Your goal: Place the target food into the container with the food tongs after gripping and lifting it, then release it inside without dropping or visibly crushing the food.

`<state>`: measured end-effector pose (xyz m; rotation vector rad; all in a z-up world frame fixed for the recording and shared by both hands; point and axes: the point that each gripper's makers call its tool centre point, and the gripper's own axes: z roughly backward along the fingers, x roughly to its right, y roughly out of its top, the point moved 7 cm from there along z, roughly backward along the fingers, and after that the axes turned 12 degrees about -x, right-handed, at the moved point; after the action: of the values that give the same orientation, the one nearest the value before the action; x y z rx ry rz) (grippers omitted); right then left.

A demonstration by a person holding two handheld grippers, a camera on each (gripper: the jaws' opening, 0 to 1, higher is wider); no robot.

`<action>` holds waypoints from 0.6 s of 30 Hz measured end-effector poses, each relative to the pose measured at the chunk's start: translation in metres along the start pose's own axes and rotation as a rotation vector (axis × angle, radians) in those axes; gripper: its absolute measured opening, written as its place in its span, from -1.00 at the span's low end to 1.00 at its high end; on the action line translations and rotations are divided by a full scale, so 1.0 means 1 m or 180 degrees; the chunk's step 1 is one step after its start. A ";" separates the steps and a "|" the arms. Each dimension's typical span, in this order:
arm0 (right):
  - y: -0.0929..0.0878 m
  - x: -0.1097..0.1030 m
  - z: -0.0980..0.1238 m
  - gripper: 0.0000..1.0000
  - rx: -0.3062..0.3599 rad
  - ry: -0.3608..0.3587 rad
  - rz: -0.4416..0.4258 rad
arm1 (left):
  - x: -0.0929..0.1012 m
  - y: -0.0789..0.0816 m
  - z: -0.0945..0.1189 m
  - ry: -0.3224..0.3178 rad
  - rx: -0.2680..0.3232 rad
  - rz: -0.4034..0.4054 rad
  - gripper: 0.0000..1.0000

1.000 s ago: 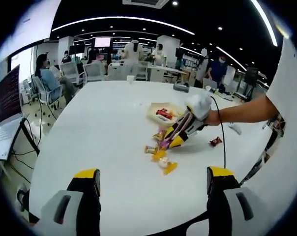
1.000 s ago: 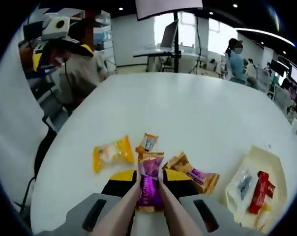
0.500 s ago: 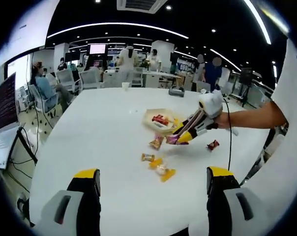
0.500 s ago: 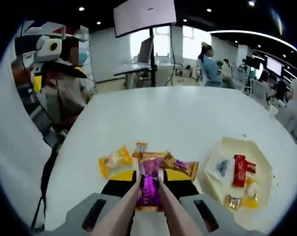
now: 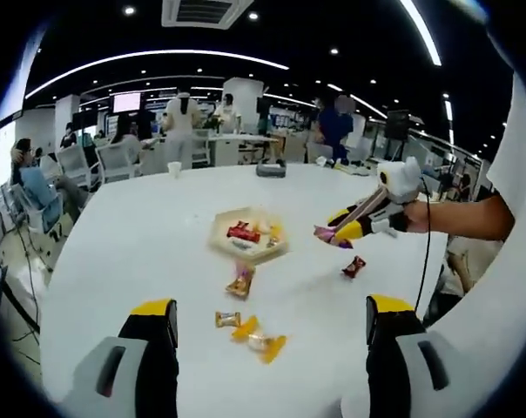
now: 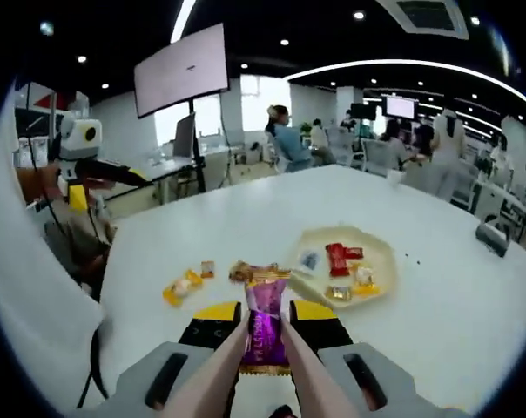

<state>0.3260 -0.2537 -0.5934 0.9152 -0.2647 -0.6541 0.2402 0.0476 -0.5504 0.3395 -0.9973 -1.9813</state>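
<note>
1. In the right gripper view the right gripper [image 6: 265,315], with yellow-and-black jaw tips and grey bodies, is working a pair of pale, smooth food tongs [image 6: 291,370] whose two slim arms are converging on a purple candy [image 6: 264,324].
2. The candy is a glossy, crinkled foil packet with gold crimped ends, and it is sitting clamped upright between the tong tips, raised off the white table [image 6: 472,287].
3. Beyond the packet a shallow, cream-coloured container [image 6: 378,272] with angled sides is resting on the table, holding a red wrapped bar [image 6: 340,256], a small clear-and-blue packet and a couple of gold-wrapped sweets.
4. The held packet is hanging nearer the camera than the tray, not over it.
5. Left of the tray, a yellow-and-white wrapped snack [image 6: 181,286] and a small gold sweet [image 6: 207,269] are lying loose on the smooth tabletop.
6. In the left gripper view the left gripper [image 5: 271,335] is showing its two jaws standing wide apart with nothing between them.
7. In that view the right gripper [image 5: 348,232] is reaching in from the right with the purple candy [image 5: 327,233] at its tip, just beside the container [image 5: 221,246]; a dark red wrapper [image 5: 354,266] is lying on the table below it.
</note>
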 end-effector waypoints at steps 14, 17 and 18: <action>-0.046 0.000 0.059 -0.58 0.0454 -0.0504 -0.0787 | 0.018 0.007 -0.018 -0.0247 -0.0245 -0.0201 0.79; -0.047 0.001 0.058 -0.58 0.0390 -0.0515 -0.0705 | 0.019 0.004 -0.020 -0.0245 -0.0350 -0.0251 0.79; -0.047 0.002 0.058 -0.58 0.0388 -0.0494 -0.0710 | 0.019 0.004 -0.020 -0.0253 -0.0359 -0.0259 0.79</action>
<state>0.2807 -0.3129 -0.5973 1.0212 -0.3467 -0.9251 0.2421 0.0209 -0.5579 0.2442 -0.9293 -2.1294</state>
